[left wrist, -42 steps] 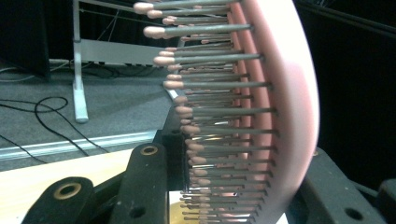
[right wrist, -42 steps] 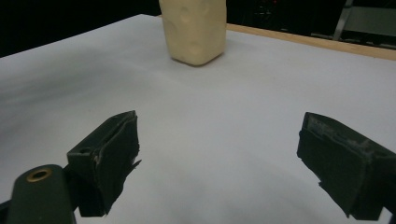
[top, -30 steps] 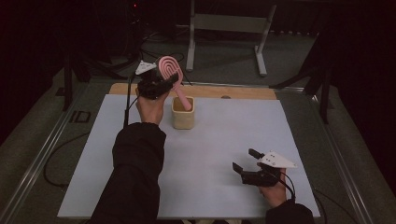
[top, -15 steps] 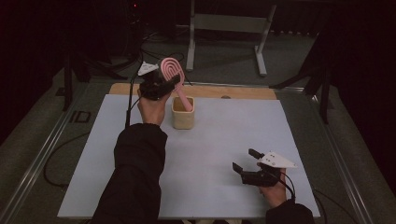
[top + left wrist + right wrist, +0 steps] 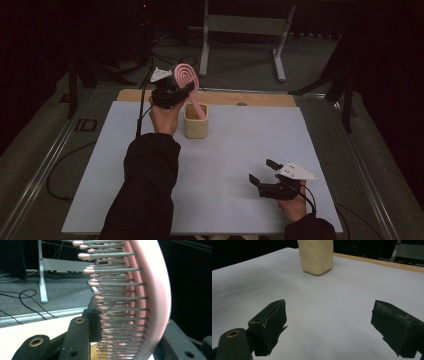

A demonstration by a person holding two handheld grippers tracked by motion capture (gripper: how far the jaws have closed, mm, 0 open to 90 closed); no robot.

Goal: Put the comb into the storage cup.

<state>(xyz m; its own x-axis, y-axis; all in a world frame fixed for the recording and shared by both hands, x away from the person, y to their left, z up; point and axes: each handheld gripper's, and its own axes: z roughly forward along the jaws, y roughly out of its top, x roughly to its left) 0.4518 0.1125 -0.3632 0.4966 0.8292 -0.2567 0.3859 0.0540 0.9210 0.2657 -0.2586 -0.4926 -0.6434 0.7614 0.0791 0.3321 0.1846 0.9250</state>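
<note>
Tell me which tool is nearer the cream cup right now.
Left. The left tool is just above the cream cup, shut on the pink hairbrush whose handle dips into it. The right tool sits open over the white table near the front right corner, well away.

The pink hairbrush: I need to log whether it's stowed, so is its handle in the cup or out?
In. The pink hairbrush leans with its handle end inside the cream cup, its head held by the left tongs.

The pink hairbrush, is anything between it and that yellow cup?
Nothing visible: the hairbrush, clamped in the left hand-held gripper, already has its handle inside the cup.
</note>
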